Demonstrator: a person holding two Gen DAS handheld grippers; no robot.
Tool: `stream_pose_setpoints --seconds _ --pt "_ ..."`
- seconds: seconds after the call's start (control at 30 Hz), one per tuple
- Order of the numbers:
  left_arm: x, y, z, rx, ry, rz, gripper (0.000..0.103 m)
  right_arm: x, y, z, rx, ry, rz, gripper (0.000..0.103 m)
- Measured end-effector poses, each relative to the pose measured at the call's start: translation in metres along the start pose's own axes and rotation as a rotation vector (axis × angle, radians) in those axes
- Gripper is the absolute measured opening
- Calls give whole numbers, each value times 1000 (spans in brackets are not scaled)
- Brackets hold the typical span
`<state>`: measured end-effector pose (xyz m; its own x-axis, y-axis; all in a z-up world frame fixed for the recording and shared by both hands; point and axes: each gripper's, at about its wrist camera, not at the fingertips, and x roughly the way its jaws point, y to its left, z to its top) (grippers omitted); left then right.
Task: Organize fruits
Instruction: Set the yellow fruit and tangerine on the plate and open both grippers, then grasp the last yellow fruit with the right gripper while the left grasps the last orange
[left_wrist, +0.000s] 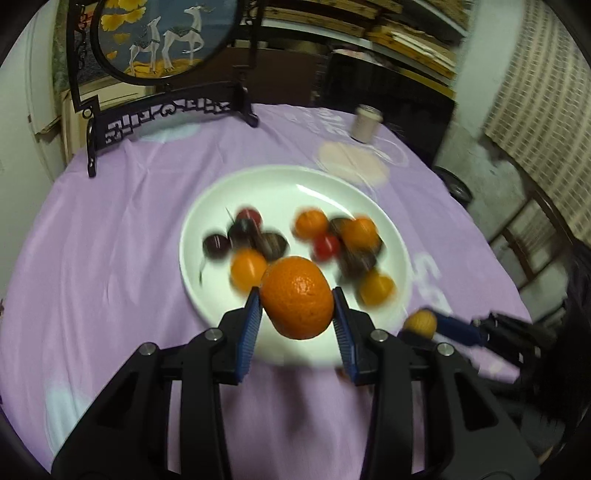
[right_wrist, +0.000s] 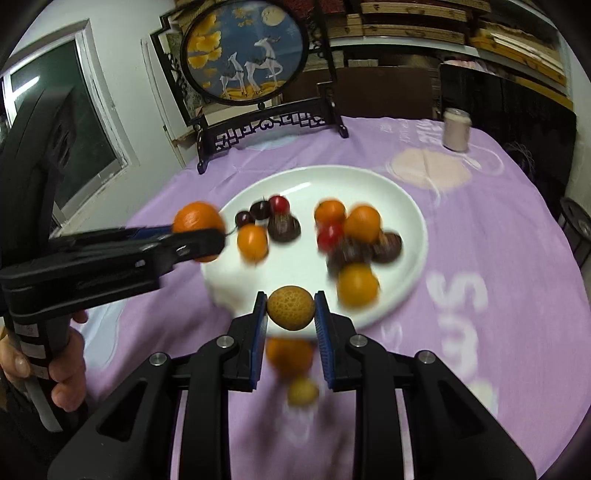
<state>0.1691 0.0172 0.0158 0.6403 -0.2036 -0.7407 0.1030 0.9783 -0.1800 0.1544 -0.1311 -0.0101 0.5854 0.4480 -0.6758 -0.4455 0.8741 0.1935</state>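
Note:
My left gripper (left_wrist: 297, 299) is shut on a large orange (left_wrist: 297, 297) and holds it above the near rim of a white plate (left_wrist: 280, 184). It also shows in the right wrist view (right_wrist: 199, 230), left of the plate (right_wrist: 325, 181). My right gripper (right_wrist: 291, 308) is shut on a small yellow netted fruit (right_wrist: 291, 307) above the plate's near edge; it shows in the left wrist view (left_wrist: 421, 322). On the plate lie several small oranges, red tomatoes and dark fruits. Below my right gripper, an orange (right_wrist: 290, 356) and a yellow fruit (right_wrist: 303, 392) lie on the cloth.
The round table has a purple cloth (left_wrist: 110, 240). A framed deer picture on a black stand (right_wrist: 251, 66) is at the back. A small jar (right_wrist: 457, 129) stands at the back right. A chair (left_wrist: 532, 236) is beside the table at right.

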Motion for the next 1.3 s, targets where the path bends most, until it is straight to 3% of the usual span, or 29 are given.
stream_pose_setpoints --seconds 0.17,0.43,0.5,0.6,0.73,1.1,1.17,1.2,1.23,1.3 --pt "41 8 34 -58 28 -11 39 48 1 29 -41 41 -47 26" --pt "65 21 30 -78 80 -71 43 65 -6 32 -18 19 -37 30" --pt "54 20 32 -68 35 -62 57 59 -9 31 -30 -20 -76 48" --pt "42 21 32 -59 -21 -33 59 48 -16 26 -22 -70 -121 48" --pt "41 23 27 -66 -11 -41 59 33 -31 18 40 -95 -138 48" --pt "32 10 11 -19 -13 -66 64 -18 -16 -29 79 -51 -125 51" --pt "31 7 5 -9 -8 -64 72 -26 -11 -39 70 -33 -134 53" --pt "28 6 -1 -7 -10 -62 84 -29 -8 -44 62 -23 -144 58" --pt "22 6 -10 -9 -19 -60 89 -31 -5 -50 54 -12 -153 58" --pt "13 12 -28 -23 -28 -60 89 -33 -1 -59 43 9 -158 58"
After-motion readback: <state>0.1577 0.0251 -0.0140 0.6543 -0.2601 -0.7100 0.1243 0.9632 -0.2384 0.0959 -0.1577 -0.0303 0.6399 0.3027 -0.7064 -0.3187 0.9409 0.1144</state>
